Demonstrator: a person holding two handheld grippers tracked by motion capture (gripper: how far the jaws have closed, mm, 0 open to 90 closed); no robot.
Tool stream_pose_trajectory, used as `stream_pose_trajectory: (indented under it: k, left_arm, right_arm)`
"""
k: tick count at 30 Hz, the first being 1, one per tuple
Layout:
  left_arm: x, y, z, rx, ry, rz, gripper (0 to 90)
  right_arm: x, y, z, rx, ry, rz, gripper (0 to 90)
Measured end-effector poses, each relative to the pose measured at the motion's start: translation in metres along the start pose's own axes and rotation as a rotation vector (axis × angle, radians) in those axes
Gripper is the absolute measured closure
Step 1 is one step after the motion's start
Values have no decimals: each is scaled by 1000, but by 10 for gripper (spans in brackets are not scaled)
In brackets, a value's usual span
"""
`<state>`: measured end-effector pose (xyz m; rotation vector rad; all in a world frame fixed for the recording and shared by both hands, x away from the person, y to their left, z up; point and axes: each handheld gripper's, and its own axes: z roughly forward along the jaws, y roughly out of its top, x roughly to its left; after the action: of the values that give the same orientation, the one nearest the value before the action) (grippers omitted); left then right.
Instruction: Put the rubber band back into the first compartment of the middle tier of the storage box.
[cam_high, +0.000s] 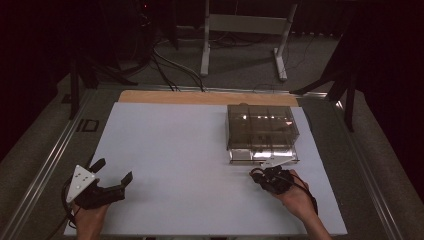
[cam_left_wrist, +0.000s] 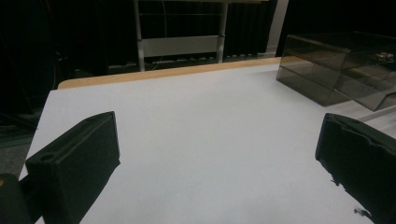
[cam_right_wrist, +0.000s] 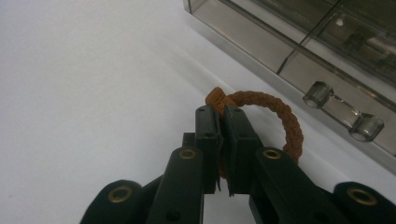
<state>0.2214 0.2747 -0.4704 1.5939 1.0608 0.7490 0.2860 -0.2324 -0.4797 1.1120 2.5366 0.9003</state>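
At the near left corner of the white rectangular table mat (cam_high: 190, 165), the left gripper (cam_high: 114, 172) is seen resting with its jaws spread wide and nothing gripped between them. Ahead of it, broad bare mat is left open right up to the light wooden table edge (cam_high: 207, 97) at the far side. Moving right, the right gripper (cam_right_wrist: 223, 116) is found clenched on a braided brown cord ring (cam_right_wrist: 280, 116), which is lifted just in front of the smoky transparent plastic drawer box (cam_high: 262, 127). Little room is left between ring and box front; two clear round knobs (cam_right_wrist: 343, 109) stand just beside it. The ring's lower part is hidden behind the jaws, and the box's contents are hard to make out.
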Motion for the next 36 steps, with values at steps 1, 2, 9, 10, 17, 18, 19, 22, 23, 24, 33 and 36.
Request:
stream_pose_trajectory:
  k: [1,2,9,10,17,18,19,22,23,24,33,36]
  left_arm:
    - [0,0,0,-1,0,0,12]
    - [0,0,0,0,0,0,12]
    - [0,0,0,0,1,1,12]
    - [0,0,0,1,1,1,12]
    - [0,0,0,2,1,0,12]
    - [1,0,0,2,1,1,12]
    - [0,0,0,2,0,1,12]
    - [0,0,0,3,0,2,12]
    - [0,0,0,2,0,1,12]
    - [0,0,0,2,0,0,12]
    - [0,0,1,3,-2,0,12]
    - [0,-1,1,4,-2,-1,12]
  right_arm:
    - [0,1,-1,-1,2,-4,864]
    - [1,1,-1,-1,3,-5,864]
    - [4,5,-3,-6,9,-13,864]
    - [4,5,-3,-6,10,-14,864]
    - [5,7,-3,-6,14,-18,864]
    - [5,7,-4,-6,15,-18,864]
    - [5,7,-4,-7,15,-19,864]
    - [6,8,-5,-12,20,-15,864]
    - [6,8,-5,-15,22,-13,864]
    - [6,8,-6,-19,24,-10,864]
    - [4,11,-12,-37,30,-5,864]
    - [5,12,-12,-37,32,-7,864]
